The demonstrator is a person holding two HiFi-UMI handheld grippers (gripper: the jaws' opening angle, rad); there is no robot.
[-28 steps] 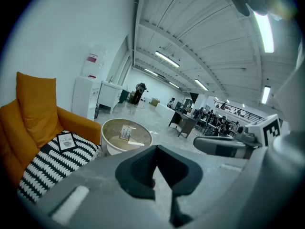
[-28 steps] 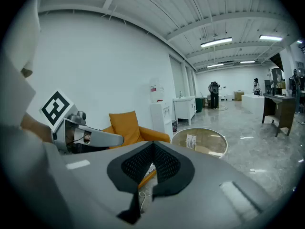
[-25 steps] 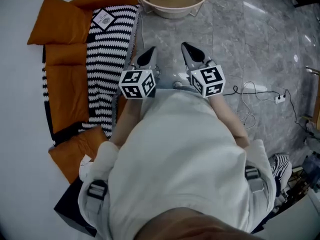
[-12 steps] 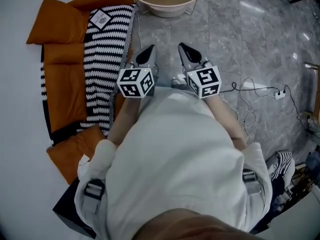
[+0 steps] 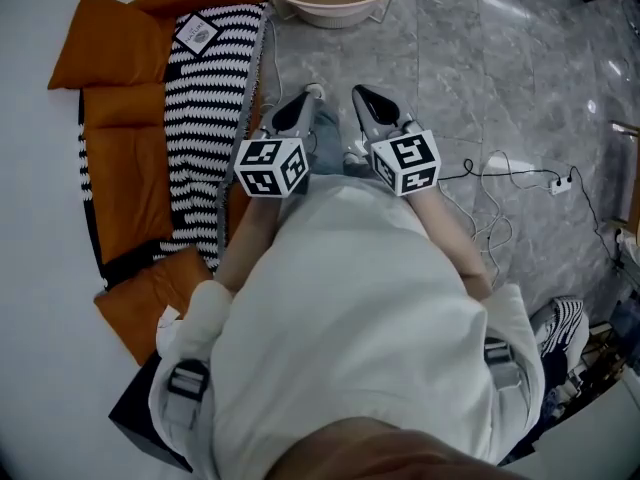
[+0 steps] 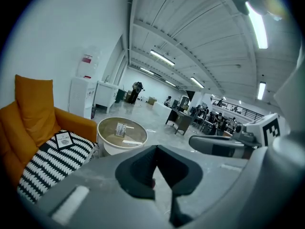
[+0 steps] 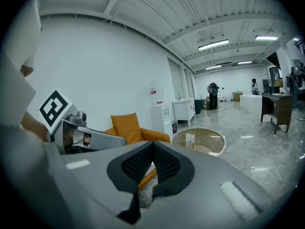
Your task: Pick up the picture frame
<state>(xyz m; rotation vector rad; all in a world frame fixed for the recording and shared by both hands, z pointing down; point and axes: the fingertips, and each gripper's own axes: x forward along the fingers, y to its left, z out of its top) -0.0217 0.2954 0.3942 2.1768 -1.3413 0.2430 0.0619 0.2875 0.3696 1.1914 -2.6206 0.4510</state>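
The small black-edged picture frame (image 5: 196,33) is seen lying on the black-and-white striped knitted blanket (image 5: 205,138) spread over the orange upholstered sofa (image 5: 120,158), close to the sofa's armrest edge, near the round beige glass-topped surface (image 5: 330,14). The left gripper (image 5: 306,98) and right gripper (image 5: 360,96) are held side by side above the grey marble floor (image 5: 500,88), well apart from the frame. The fingers of both are pressed together with nothing between them
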